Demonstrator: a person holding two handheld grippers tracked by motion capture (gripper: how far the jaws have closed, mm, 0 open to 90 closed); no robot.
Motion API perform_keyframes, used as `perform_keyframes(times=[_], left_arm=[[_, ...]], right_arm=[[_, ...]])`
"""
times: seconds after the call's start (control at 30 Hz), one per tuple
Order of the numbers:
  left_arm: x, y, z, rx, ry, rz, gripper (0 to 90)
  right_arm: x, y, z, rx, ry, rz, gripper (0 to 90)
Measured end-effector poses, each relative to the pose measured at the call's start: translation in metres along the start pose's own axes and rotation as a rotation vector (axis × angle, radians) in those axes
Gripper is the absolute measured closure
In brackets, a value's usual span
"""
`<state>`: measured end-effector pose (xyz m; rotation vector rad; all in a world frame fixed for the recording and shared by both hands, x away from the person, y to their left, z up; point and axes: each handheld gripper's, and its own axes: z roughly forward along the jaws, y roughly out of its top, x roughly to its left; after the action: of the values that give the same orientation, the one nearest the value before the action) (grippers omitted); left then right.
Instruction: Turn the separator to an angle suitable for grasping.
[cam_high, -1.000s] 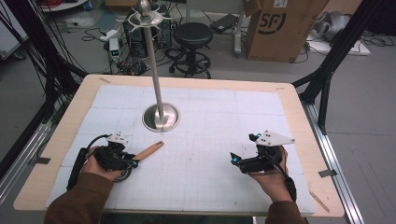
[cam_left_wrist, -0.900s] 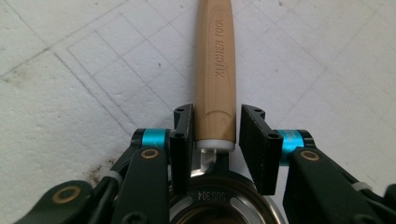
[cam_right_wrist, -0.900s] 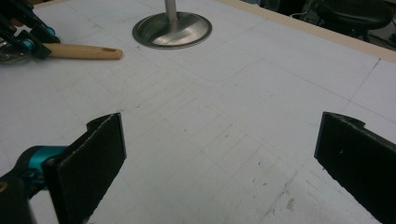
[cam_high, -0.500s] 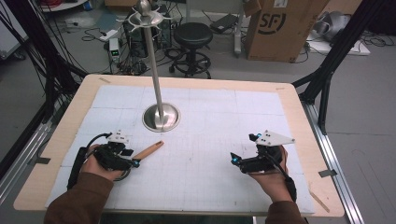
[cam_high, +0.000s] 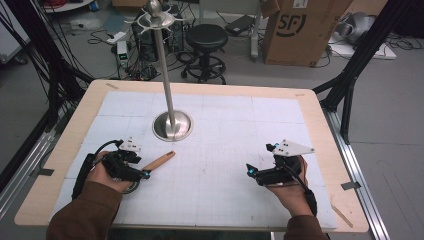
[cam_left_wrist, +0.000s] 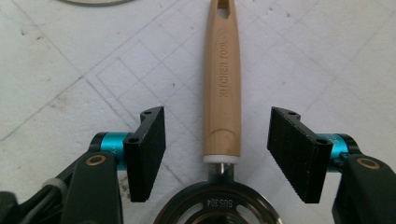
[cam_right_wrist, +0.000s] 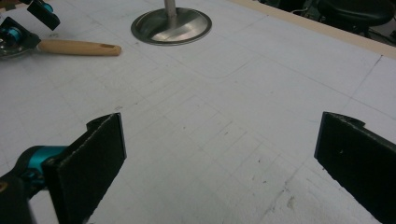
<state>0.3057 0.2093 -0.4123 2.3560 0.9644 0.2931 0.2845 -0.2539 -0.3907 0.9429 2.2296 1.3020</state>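
A kitchen tool with a wooden handle (cam_high: 159, 161) and a round steel head lies flat on the white mat. My left gripper (cam_high: 145, 173) sits over its head end. In the left gripper view the handle (cam_left_wrist: 222, 93) runs between the two pads. The left gripper (cam_left_wrist: 217, 140) is open: its jaws have just been opening, and there is a gap on each side of the handle. The steel head (cam_left_wrist: 219, 207) lies under the gripper body. My right gripper (cam_high: 249, 170) rests on the mat at the right, and in its own view the gripper (cam_right_wrist: 219, 154) is wide open and holds nothing.
A steel stand with a round base (cam_high: 172, 126) and a tall pole (cam_high: 162, 60) with hooks on top stands behind the tool, mid-table. The mat (cam_high: 240, 125) lies on a wooden table top (cam_high: 320, 115). A stool, cables and a cardboard box are beyond the far edge.
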Motion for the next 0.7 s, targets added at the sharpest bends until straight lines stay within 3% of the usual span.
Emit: perform_keyframes(times=[0.07,0.3,0.7], left_arm=[[0.000,0.001,0.001,0.020,0.016,0.014,37.8],[-0.004,0.003,0.006,0.080,0.013,0.053,41.8],[-0.007,0.004,0.012,0.146,0.000,0.066,55.6]], right_arm=[[0.000,0.000,0.000,0.002,0.000,-0.002,0.8],[0.000,0.000,0.001,0.004,-0.001,-0.001,0.8],[0.000,-0.001,0.001,0.007,-0.003,-0.002,0.8]])
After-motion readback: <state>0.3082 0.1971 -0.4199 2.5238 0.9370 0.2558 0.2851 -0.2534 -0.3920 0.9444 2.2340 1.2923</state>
